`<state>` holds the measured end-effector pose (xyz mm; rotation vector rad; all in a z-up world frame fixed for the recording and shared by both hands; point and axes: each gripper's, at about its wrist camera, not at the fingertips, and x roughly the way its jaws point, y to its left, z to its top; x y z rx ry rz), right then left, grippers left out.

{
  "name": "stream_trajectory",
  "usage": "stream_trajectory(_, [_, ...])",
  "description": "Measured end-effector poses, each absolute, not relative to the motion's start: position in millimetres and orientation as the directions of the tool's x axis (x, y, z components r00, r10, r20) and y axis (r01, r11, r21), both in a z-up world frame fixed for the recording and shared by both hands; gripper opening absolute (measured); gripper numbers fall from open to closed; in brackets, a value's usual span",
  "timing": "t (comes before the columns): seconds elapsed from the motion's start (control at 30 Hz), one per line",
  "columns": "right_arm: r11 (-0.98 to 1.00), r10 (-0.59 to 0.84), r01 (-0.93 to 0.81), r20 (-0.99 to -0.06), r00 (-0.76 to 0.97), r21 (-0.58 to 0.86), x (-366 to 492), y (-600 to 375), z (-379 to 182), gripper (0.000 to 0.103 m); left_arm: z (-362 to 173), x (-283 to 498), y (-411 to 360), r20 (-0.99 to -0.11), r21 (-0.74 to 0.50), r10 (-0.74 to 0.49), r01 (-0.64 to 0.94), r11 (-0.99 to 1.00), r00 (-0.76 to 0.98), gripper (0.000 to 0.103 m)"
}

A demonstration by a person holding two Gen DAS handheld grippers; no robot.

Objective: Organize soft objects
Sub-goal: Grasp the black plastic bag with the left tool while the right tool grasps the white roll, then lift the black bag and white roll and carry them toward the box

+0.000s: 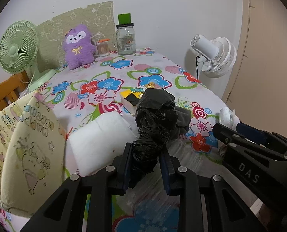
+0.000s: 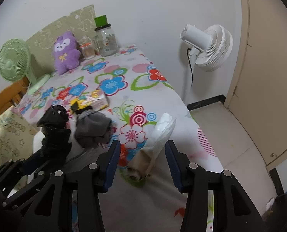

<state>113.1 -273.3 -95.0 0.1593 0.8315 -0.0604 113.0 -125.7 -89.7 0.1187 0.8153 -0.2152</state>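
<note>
My left gripper (image 1: 146, 154) is shut on a crumpled black plastic bag (image 1: 157, 116), which stands up from its fingers over the flowered tablecloth (image 1: 112, 71). Behind the bag lies a grey cloth bundle (image 2: 93, 131). My right gripper (image 2: 143, 150) is open at the table's right edge. A white plastic-wrapped packet (image 2: 163, 131) with a beige end lies between its fingers, and the pads do not press on it. In the left wrist view the right gripper (image 1: 227, 126) comes in from the right, just below that white packet (image 1: 225, 115).
A white foam pad (image 1: 101, 141) and a cream patterned cushion (image 1: 27, 141) lie at the left. A yellow box (image 2: 91, 100) sits mid-table. A purple plush (image 1: 78, 46), a glass jar (image 1: 125, 40) and a green fan (image 1: 16, 48) stand at the back. A white floor fan (image 2: 207, 46) stands beside the table.
</note>
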Motion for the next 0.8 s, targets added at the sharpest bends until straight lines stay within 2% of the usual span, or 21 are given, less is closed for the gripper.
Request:
stream_trajectory(0.17, [0.985,0.011,0.123,-0.761,0.649,0.118,125,-277,-107,0.051,-96,120,-129,-0.746,0.035,-0.130,0.233,0.972,0.653,0.026])
stream_trajectory(0.2, [0.985,0.013,0.121,-0.763,0.646,0.120,126,-277,-109,0.047,-97,121,-129,-0.748,0.037,-0.127,0.232,0.972,0.651,0.026])
stream_trajectory(0.23, [0.986,0.012,0.120,-0.767,0.642,0.116,127,-277,-111,0.036,-97,121,-129,-0.749,0.038,-0.125,0.230,0.972,0.651,0.026])
stream_trajectory(0.33, [0.987,0.019,0.111,-0.771,0.636,0.115,128,-274,-115,0.020,-98,121,-129,-0.749,0.036,-0.125,0.228,0.973,0.651,0.026])
stream_trajectory(0.5, [0.990,0.043,0.077,-0.761,0.647,0.121,125,-267,-111,0.015,-97,121,-127,-0.748,0.032,-0.129,0.229,0.973,0.651,0.026])
stream_trajectory(0.8, [0.993,0.045,0.050,-0.723,0.689,0.109,112,-253,-90,0.015,-85,110,-116,-0.726,0.019,-0.131,0.211,0.977,0.675,0.026])
